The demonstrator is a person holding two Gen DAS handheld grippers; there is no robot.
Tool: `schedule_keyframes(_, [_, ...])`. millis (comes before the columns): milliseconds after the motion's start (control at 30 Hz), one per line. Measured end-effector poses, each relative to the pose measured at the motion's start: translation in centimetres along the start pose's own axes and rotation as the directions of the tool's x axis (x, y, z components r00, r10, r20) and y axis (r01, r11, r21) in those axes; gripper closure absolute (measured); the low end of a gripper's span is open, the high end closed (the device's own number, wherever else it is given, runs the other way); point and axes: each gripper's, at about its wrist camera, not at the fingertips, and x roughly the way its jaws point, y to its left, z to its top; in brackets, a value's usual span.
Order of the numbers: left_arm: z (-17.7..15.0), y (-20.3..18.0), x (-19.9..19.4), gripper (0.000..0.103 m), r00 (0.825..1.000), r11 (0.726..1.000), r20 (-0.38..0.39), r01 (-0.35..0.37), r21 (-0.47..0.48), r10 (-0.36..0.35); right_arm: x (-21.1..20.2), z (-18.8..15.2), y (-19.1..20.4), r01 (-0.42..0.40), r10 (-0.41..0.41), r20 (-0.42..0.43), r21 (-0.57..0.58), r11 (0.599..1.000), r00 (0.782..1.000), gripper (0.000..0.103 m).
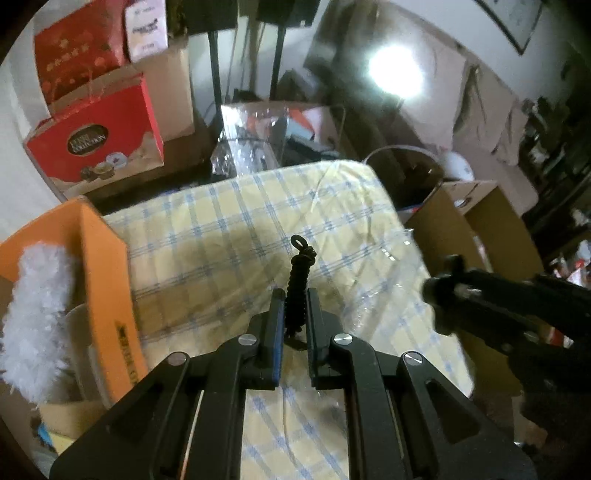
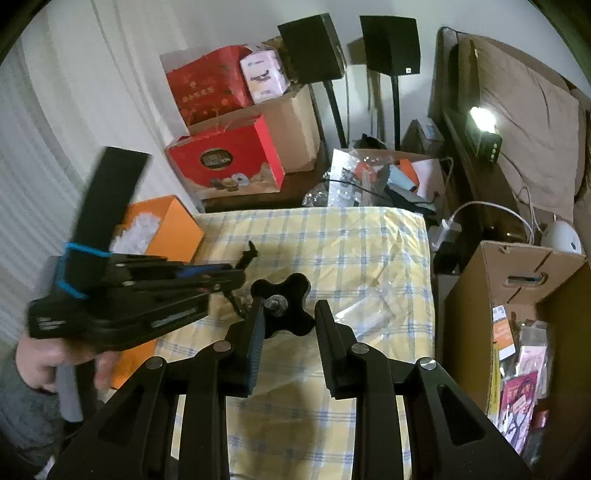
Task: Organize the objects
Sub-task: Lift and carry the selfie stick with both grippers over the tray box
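A: The left tool (image 1: 295, 314)?
B: Clamped on a black braided cord (image 1: 298, 284), lifted above the checked tabletop (image 1: 229, 229).
A: And the right tool (image 2: 290, 314)?
B: Gripping a black star-shaped knob (image 2: 286, 301). Farther off, the orange box (image 1: 99, 258) holds something white and fluffy (image 1: 37, 314).

"COLLECTION" legible in gold on a dark oval badge, front of the red gift box (image 1: 96, 146); the word above it too blurred to make out. Black lettering along the orange box (image 1: 127, 354) rim, unreadable. Print on the white carton (image 1: 144, 27) smeared too.
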Motion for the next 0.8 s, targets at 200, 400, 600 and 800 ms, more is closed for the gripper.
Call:
schedule_keyframes(200, [-0.4, 1.6, -4.8, 0.093, 0.998, 1.000, 0.061, 0.017, -0.023, -0.016, -1.0, 0.5, 1.9, -0.014, 0.014, 0.011, -0.016, 1.000, 1.000, 0.076])
schedule_keyframes(400, [-1.6, 4.2, -10.7, 0.093, 0.989, 0.998, 0.141, 0.041, -0.052, -0.034, -2.3, 1.1, 4.8, -0.053, 0.055, 0.035, -0.042, 0.998, 0.998, 0.076])
schedule_keyframes(600, [-4.0, 6.8, -15.1, 0.093, 0.982, 0.998, 0.187, 0.021, -0.054, -0.010, -2.6, 1.5, 8.3, -0.109, 0.113, 0.038, -0.087, 0.990, 0.993, 0.076])
schedule_keyframes(800, [-6.5, 9.8, -17.8, 0.093, 0.978, 0.996, 0.208, 0.011, -0.083, 0.006, -1.6, 1.4, 12.3, -0.170, 0.173, 0.005, -0.138, 0.976, 0.985, 0.076])
